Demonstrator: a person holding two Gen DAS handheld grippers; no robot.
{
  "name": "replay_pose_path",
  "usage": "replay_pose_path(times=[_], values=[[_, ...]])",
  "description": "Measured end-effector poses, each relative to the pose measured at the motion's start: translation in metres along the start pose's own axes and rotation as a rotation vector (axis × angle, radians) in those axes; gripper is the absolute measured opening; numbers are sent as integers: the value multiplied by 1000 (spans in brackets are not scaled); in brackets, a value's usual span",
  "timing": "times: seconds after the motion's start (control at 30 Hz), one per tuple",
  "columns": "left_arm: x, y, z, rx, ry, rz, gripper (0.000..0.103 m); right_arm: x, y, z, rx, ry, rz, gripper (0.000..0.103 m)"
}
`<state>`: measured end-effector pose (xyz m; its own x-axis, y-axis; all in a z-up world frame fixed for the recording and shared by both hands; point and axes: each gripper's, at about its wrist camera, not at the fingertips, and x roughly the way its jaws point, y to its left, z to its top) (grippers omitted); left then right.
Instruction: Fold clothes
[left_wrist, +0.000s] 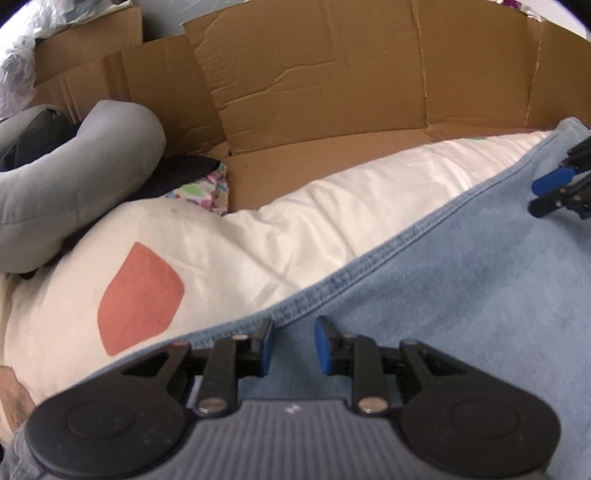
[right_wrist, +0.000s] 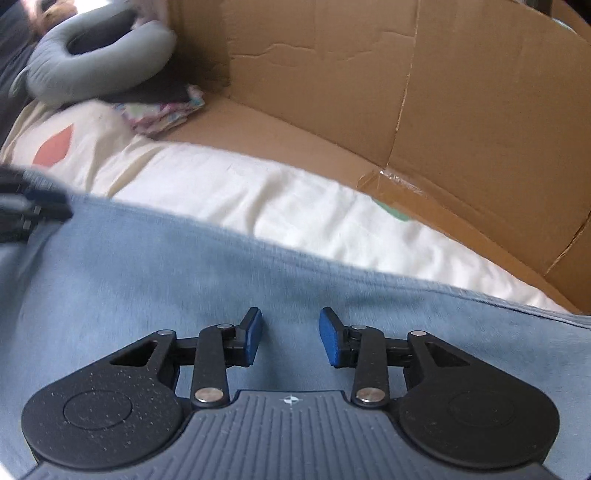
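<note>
Blue garment (left_wrist: 461, 295) lies flat (on cream bedding (left_wrist: 295, 229)).

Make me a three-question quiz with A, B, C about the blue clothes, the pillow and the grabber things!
1. Where does the grey neck pillow lie?
A. on the blue garment B. left of the cardboard C. in a drawer

2. What colour is the leaf shape on the white bedding?
A. red-brown B. yellow C. black

3. How is the left hand-held gripper?
A. open, nothing between B. clamped on cardboard C. holding a sock

Answers: 1 B, it sits beside the cardboard; 2 A, plainly reddish; 3 A, its pads stand apart above the blue garment.
</note>
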<state>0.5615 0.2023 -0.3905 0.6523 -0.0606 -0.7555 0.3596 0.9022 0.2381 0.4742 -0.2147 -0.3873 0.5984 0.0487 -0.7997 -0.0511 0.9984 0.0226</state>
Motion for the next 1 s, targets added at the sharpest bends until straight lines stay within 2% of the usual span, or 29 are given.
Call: replay_pose_path(times=[0.17,0.37,0.53,0.67,1.0], values=[[2,-2,2,-9,-12,9,26,13,5,13,21,-26,-37,46],[-21,6,3,-50,-22,14,29,8,-2,14,39,-13,-37,44],[-55,24,-8,-75,-45,85,34,-4,-8,4,17,-12,-51,44],[-78,52,-29,-126,-34,173,37,-14,-12,-3,-13,2,-61,44],[-113,143,-108,-420,77,386,36,-35,-45,-30,17,29,-113,44]])
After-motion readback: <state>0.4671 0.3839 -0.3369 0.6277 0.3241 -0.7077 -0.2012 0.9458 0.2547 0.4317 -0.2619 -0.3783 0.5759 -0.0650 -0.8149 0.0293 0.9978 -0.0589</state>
